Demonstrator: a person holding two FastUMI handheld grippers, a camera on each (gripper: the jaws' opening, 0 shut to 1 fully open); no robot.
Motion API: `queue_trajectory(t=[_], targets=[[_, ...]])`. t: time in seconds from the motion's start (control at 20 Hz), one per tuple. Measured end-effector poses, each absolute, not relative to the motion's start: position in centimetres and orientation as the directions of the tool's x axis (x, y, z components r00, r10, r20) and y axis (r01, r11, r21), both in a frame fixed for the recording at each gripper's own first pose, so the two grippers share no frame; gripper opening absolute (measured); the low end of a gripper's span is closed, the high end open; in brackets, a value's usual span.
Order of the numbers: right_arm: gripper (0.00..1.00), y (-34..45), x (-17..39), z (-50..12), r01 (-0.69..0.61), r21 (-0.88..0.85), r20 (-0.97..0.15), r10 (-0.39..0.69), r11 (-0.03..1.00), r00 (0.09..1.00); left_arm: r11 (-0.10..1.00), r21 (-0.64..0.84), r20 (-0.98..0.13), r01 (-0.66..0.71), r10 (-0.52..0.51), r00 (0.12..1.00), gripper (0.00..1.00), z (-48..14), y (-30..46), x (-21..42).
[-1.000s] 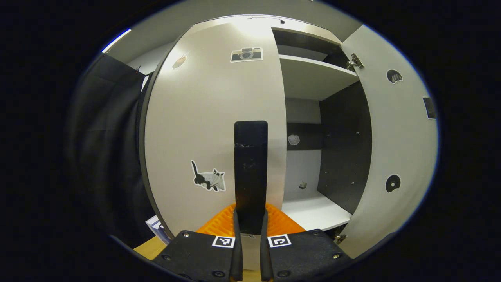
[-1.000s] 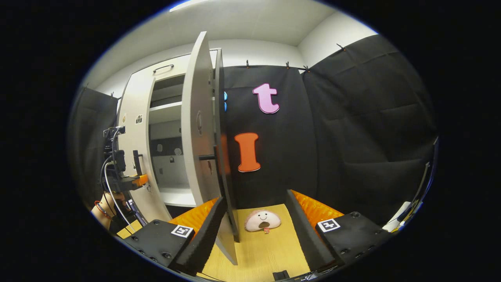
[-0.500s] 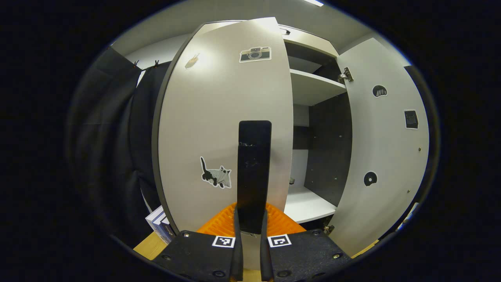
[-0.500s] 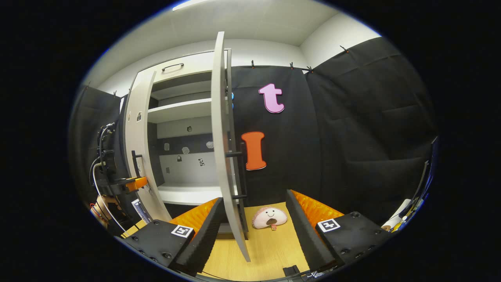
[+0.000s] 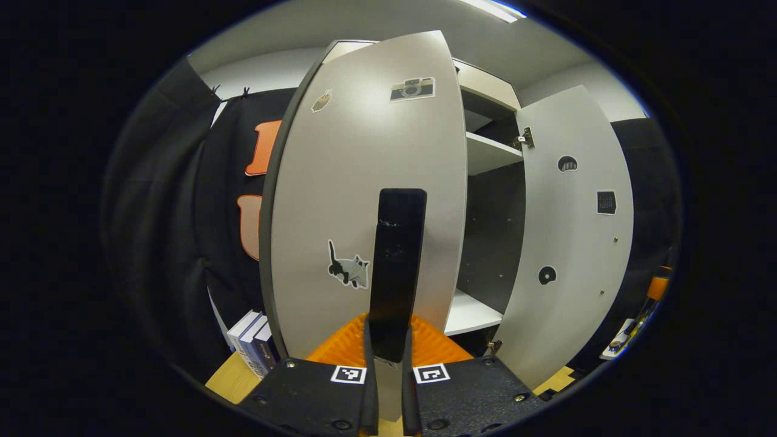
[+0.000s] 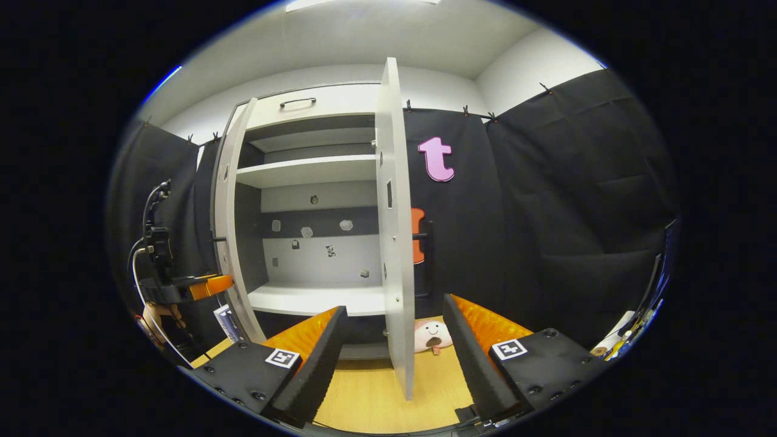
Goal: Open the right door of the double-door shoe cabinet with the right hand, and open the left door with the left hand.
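1. I have the left door of the shoe cabinet swung well out, its black handle standing up between my left gripper fingers. The right door stands edge-on to my right gripper view, fully out, with the shelves exposed between the 2 doors.
2. Risk, as I judge it: the left gripper fingers are clenched on the handle, so if my pull does not follow the hinge arc the handle could twist or slip out, and the door could drift back.
3. The left door's outer side nears the books standing on the floor by the cabinet's left corner; overswing could hit them.
4. My right gripper fingers are spread wide, grasping nothing; the right door's lower edge sits between them, and I cannot tell whether either touches it.
5. A plush toy lies on the floor just beyond that door.
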State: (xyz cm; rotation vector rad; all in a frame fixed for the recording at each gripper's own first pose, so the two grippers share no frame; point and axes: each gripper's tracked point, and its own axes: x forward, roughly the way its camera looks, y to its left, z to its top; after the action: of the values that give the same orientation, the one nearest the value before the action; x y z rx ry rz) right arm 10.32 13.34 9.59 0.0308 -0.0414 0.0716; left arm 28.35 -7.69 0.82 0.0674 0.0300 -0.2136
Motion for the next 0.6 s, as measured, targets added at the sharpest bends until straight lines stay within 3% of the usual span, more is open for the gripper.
queue_trajectory(t=[0.6], targets=[[0.99, 15.5, 10.0, 8.5, -0.098, 0.012, 0.011, 0.098, 0.995, 0.995, 0.960, 0.035, -0.036, 0.278, -0.277, 0.960, 0.15, 1.0, -6.4, 26.6]])
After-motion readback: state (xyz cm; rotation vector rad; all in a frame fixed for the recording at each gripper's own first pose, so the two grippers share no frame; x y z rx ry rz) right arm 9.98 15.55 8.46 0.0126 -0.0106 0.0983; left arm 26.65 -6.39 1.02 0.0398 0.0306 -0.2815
